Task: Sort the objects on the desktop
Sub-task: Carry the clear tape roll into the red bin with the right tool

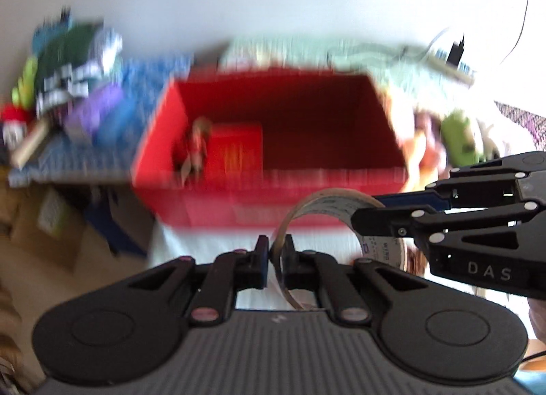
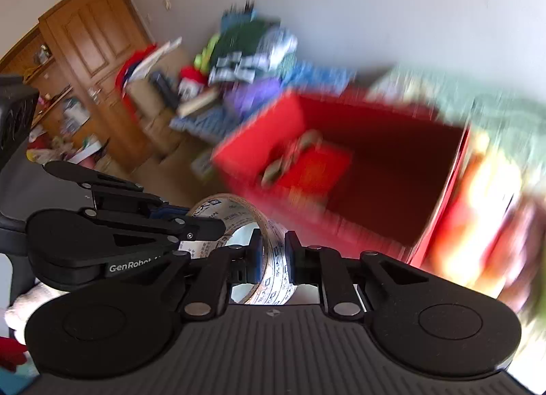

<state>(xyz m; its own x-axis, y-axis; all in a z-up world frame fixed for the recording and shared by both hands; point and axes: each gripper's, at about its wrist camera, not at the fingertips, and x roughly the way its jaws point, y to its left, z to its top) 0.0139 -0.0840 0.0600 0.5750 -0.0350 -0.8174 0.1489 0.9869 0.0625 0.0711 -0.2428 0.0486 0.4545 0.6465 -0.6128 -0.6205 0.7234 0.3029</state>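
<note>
Gripping the tape roll [image 1: 336, 224] by its thin wall, the left tool [image 1: 274, 251] and right tool [image 2: 273, 251] are each clenched on it. It looks light and stiff, its slick band liable to slip; the red box [image 1: 163, 142] lies ahead.

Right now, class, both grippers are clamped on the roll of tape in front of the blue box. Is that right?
One detail is wrong: the box is red, not blue, as both wrist views show. The left gripper and right gripper are each shut on the roll of tape in front of it.
</note>
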